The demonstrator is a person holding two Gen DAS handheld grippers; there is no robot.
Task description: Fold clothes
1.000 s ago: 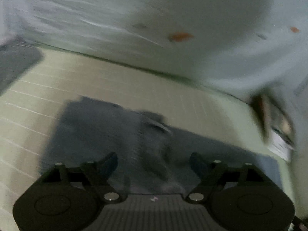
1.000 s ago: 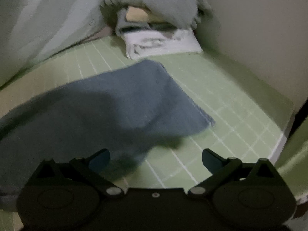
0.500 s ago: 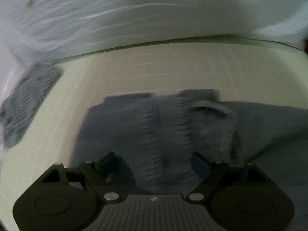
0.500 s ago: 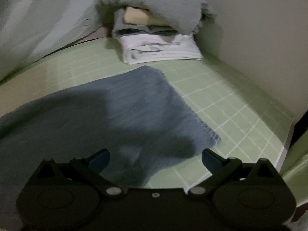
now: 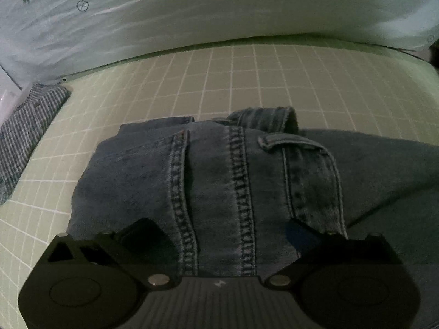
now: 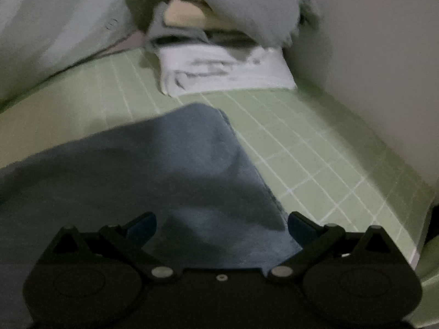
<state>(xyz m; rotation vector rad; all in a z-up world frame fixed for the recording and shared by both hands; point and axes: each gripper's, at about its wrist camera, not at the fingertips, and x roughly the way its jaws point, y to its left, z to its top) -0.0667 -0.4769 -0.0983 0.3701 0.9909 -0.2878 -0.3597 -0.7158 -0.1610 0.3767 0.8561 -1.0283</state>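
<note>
Denim jeans (image 5: 247, 181) on green mat (image 5: 247, 76), left tongs (image 5: 222, 233) opening — nothing gripped

Jeans (image 5: 219, 181) were faded blue denim; mat (image 5: 247, 82) pale green, white grid; cloth (image 5: 24, 126) far left grey-white check; folded stack's (image 6: 219, 74) bottom layer white.
</note>
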